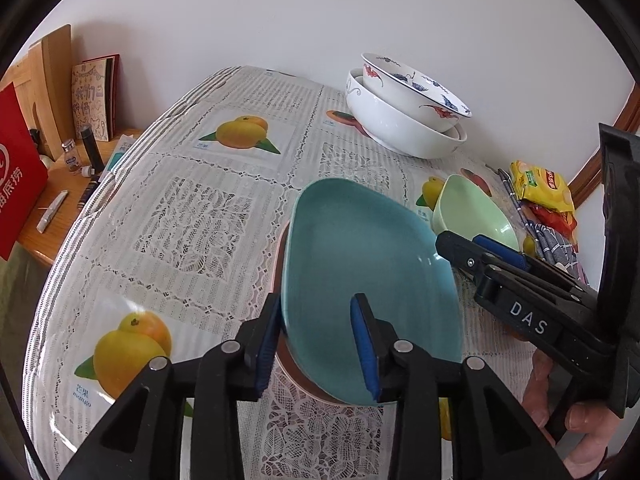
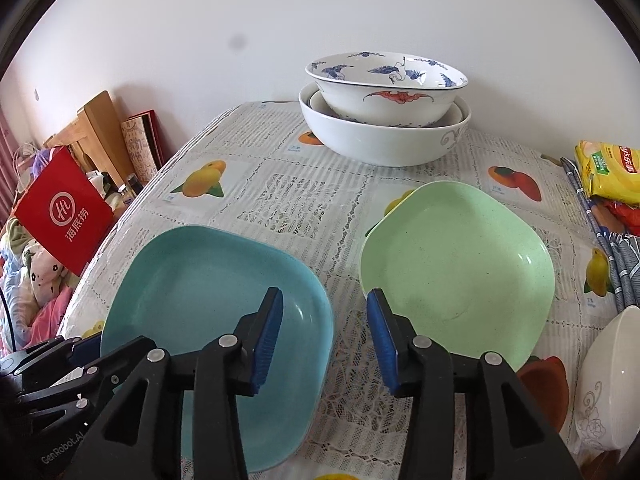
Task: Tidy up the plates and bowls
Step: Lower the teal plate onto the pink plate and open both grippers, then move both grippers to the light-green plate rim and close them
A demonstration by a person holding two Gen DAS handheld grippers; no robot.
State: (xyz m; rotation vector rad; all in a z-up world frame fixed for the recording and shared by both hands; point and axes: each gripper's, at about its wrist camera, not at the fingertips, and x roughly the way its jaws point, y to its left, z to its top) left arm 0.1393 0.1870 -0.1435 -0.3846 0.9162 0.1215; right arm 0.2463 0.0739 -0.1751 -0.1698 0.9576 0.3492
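A teal square plate [image 1: 360, 264] [image 2: 208, 308] lies on the lace tablecloth; a reddish plate edge [image 1: 282, 356] shows beneath it in the left wrist view. My left gripper [image 1: 318, 344] is open, its jaws straddling the teal plate's near rim. A light green plate [image 2: 460, 264] [image 1: 468, 212] lies to its right. My right gripper [image 2: 324, 340] is open and empty, above the gap between the two plates; it also shows in the left wrist view [image 1: 472, 244]. Stacked white bowls with blue and red painting [image 2: 384, 108] [image 1: 404, 108] stand at the back.
A white bowl [image 2: 608, 376] stands at the right near edge. Yellow snack packets [image 2: 612, 172] and a blue cloth [image 2: 600, 224] lie at the right. A red bag [image 2: 64, 216], boards and small bottles [image 1: 88, 148] crowd the side shelf on the left.
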